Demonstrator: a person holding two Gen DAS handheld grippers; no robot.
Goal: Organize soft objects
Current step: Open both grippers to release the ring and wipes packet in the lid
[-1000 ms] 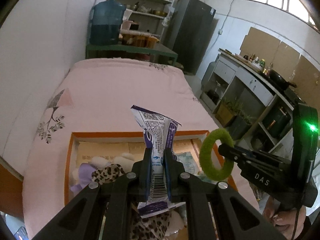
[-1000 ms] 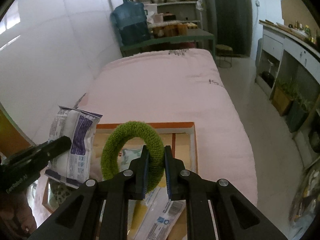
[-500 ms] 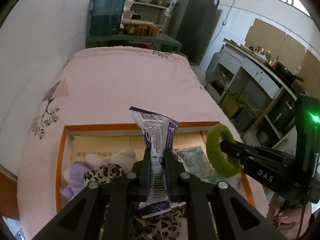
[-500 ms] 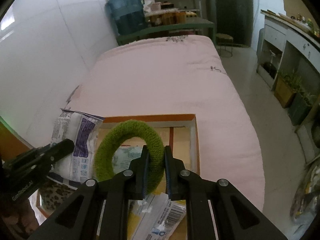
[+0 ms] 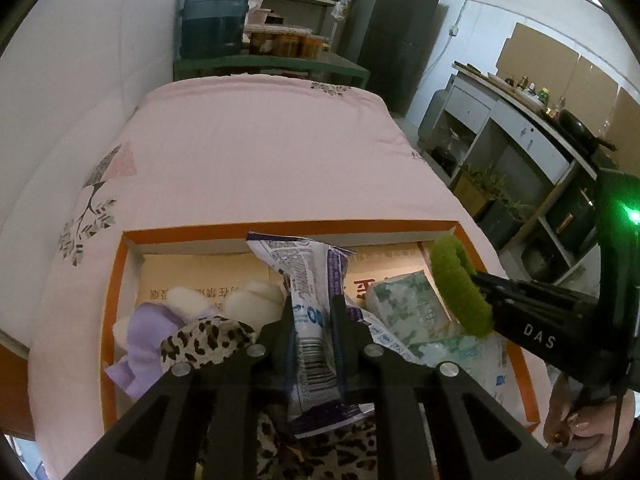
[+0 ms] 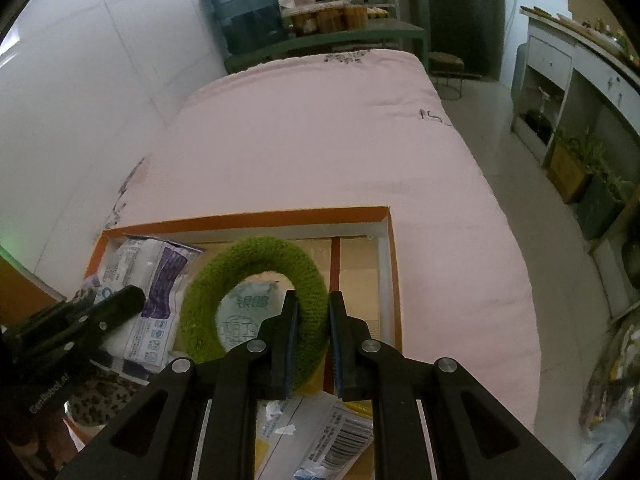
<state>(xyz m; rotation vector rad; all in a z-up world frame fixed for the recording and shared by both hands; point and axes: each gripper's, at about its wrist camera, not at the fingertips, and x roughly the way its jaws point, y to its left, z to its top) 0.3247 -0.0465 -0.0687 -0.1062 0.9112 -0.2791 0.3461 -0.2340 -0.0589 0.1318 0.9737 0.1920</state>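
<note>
1. The bed (image 5: pixel 260 168) under its pink cover carried the whole job, and nothing loose lay on the stretch of it that showed beyond the box.
2. The orange-rimmed box (image 5: pixel 320 227) sat at the near end of the bed and already held most of the soft things, so you looked well along with the sorting.
3. Inside it, on the left, lay the leopard-print cloth (image 5: pixel 208 338), a lilac cloth (image 5: pixel 146 332) and a white plush piece (image 5: pixel 250 298), bunched together and touching.
4. On the right side of the box lay the green-printed tissue packs (image 5: pixel 412 308), flat on the cardboard floor.
5. Your left hand-held gripper (image 5: pixel 314 322) was clamped on the white and purple packet (image 5: pixel 308 280), which stood upright above the middle of the box; its jaws had just been opening a little with the packet between them, and the pads looked to be pressing on it.
6. Your right hand-held gripper (image 6: pixel 313 324) was clenched on the green fuzzy ring (image 6: pixel 256 300), gripping its right-hand rim and holding it on edge above the box.
7. What seemed left for you: set these two last pieces down inside the box and let go.
</note>
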